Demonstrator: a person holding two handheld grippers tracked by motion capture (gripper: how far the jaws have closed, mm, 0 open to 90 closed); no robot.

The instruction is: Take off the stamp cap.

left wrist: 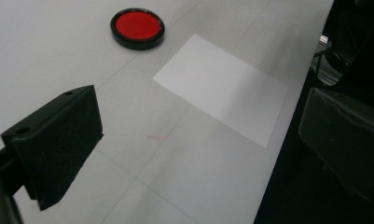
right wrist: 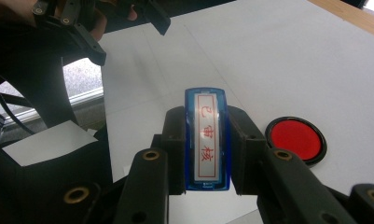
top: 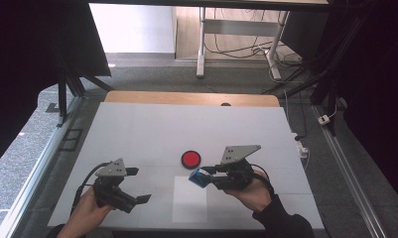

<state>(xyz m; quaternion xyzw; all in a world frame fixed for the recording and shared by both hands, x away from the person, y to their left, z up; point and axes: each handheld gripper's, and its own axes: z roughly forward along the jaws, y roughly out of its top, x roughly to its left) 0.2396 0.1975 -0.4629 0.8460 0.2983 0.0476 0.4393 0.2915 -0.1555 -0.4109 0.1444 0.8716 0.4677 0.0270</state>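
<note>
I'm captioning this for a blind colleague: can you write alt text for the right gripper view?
The right gripper clamps a blue stamp between its two black jaws, the stamp's white label with red characters facing the camera. A round red ink pad in a black rim lies on the white table beside it, and the left gripper is farther off.

Setting: probably a lab or test room. A white-covered counter (top: 152, 129) stands on grey carpet (top: 152, 77), flanked by black curtains (top: 33, 64) and metal rails (top: 348, 173). Behind it, loose cables (top: 246, 49) lie under a desk frame (top: 202, 44).
</note>
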